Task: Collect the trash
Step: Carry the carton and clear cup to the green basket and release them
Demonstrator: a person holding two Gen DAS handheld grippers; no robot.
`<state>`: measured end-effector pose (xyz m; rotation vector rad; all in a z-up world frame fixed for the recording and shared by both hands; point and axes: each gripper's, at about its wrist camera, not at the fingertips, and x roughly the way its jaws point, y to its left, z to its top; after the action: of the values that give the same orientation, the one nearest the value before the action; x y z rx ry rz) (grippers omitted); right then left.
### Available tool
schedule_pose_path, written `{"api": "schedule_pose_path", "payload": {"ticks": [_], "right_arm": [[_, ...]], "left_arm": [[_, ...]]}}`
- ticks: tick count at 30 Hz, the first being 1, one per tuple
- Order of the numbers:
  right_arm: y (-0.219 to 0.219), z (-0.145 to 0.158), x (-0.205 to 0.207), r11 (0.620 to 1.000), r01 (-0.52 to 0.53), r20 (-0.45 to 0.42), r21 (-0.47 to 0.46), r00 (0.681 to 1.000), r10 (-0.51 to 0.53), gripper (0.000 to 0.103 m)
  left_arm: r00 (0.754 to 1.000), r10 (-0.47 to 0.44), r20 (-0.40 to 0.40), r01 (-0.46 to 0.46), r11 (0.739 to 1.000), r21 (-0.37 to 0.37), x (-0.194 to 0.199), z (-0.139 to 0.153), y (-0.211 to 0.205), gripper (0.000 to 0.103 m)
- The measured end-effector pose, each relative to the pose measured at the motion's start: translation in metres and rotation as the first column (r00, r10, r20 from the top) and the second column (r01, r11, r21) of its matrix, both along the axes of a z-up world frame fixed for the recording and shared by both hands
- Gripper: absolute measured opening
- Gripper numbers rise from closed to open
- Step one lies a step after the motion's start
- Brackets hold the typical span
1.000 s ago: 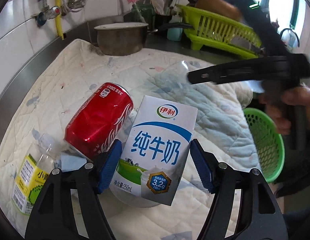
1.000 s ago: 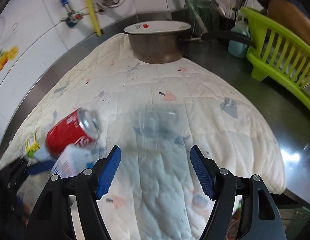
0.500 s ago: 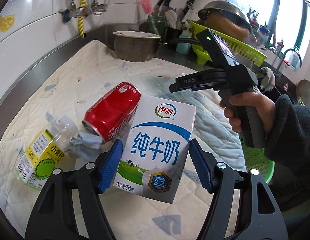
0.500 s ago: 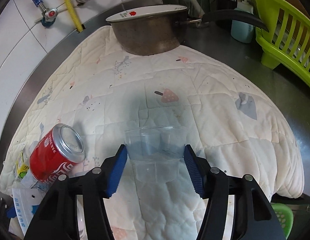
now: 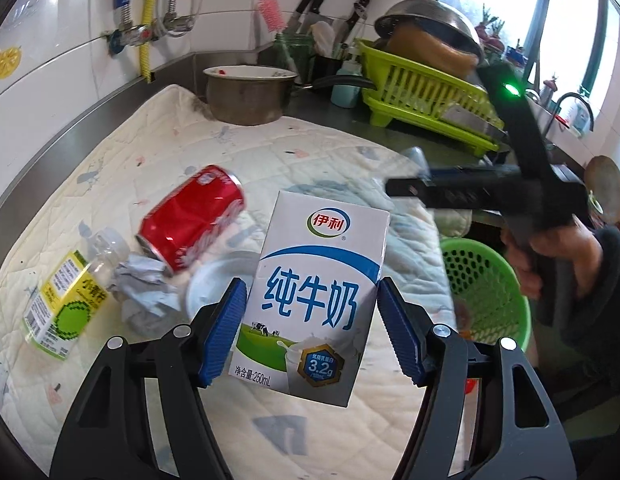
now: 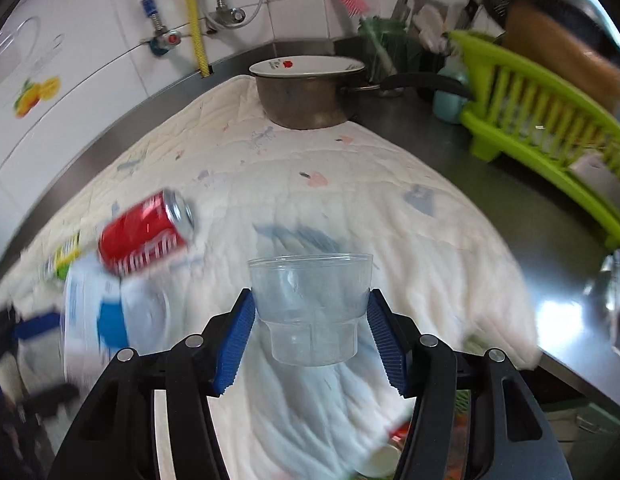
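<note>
White-and-blue milk carton (image 5: 314,304) clamped upright between the blue pads of the left gripper (image 5: 310,326), lifted clear of the quilted mat (image 5: 109,168). Clear plastic cup (image 6: 310,306) pinched between the pads of the right gripper (image 6: 310,334), mouth up, likewise off the mat; jaws there just narrowed onto it. Both pieces of trash picked up, then, and the carrying step under way, by the look of it. Green basket (image 5: 490,300) down off the mat's near right edge, the likely drop point, some rubbish seemingly already inside. Next: swing each load over the basket rim, keep grips firm until above the opening, then let go, one at a time to avoid a clash. Left on the mat: red can (image 5: 193,220), small bottle (image 5: 69,296) with yellow label, crumpled paper (image 5: 143,292), all near one another.
</note>
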<state>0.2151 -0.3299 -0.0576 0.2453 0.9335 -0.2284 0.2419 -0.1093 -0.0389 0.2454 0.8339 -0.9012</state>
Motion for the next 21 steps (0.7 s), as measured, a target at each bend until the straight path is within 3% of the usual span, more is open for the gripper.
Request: {"api": "schedule_pose_path", "payload": {"ticks": [11,16,21], "right_arm": [[-0.021,-0.029,-0.138,0.990,0.060,-0.082,-0.125,0.994,-0.071,0.056],[-0.030,-0.040,-0.181,0.982,0.067,-0.127,-0.179,0.988,-0.091,0.056],[-0.040,-0.048,-0.209,0.984,0.082,-0.149,-0.160,0.983,-0.106,0.056]], "left_arm": [[0.997,-0.069,-0.020,0.069,0.998,0.001,-0.059,-0.001,-0.046,0.065],[0.992,-0.117,-0.042,0.117,0.993,0.013,-0.092,-0.010,-0.079,0.065],[0.986,-0.140,-0.087,0.143,0.989,0.028,-0.118,-0.026,-0.112,0.065]]}}
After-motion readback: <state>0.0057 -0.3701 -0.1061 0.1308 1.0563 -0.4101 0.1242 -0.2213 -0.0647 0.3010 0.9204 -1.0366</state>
